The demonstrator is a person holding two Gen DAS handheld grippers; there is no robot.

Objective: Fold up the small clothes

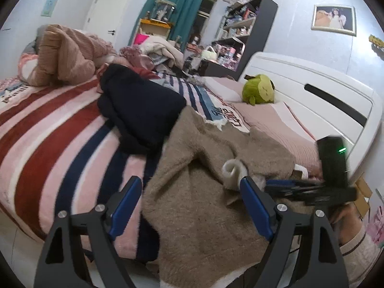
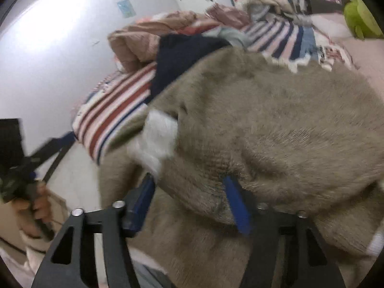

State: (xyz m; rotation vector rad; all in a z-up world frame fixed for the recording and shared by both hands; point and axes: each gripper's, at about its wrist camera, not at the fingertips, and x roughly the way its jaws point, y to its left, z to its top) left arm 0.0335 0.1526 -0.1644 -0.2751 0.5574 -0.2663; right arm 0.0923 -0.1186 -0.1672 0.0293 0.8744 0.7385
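Note:
A fuzzy tan garment with white trim (image 1: 204, 192) lies rumpled over the near edge of the striped bed (image 1: 60, 132). It fills the right wrist view (image 2: 276, 132), with a white cuff (image 2: 158, 129) showing. My left gripper (image 1: 189, 194) is open, its blue pads on either side of the garment's near part. My right gripper (image 2: 189, 199) is open with a fold of the garment between its pads; the view is blurred. The right gripper also shows in the left wrist view (image 1: 300, 187) at the right, by the white cuff (image 1: 232, 170).
A dark navy garment (image 1: 141, 110) lies on the bed beyond the tan one. A pink-brown quilt (image 1: 64, 55) is piled at the far left, more clothes behind. A green plush toy (image 1: 259, 91) sits by the white headboard (image 1: 324, 96). Shelves stand at the back.

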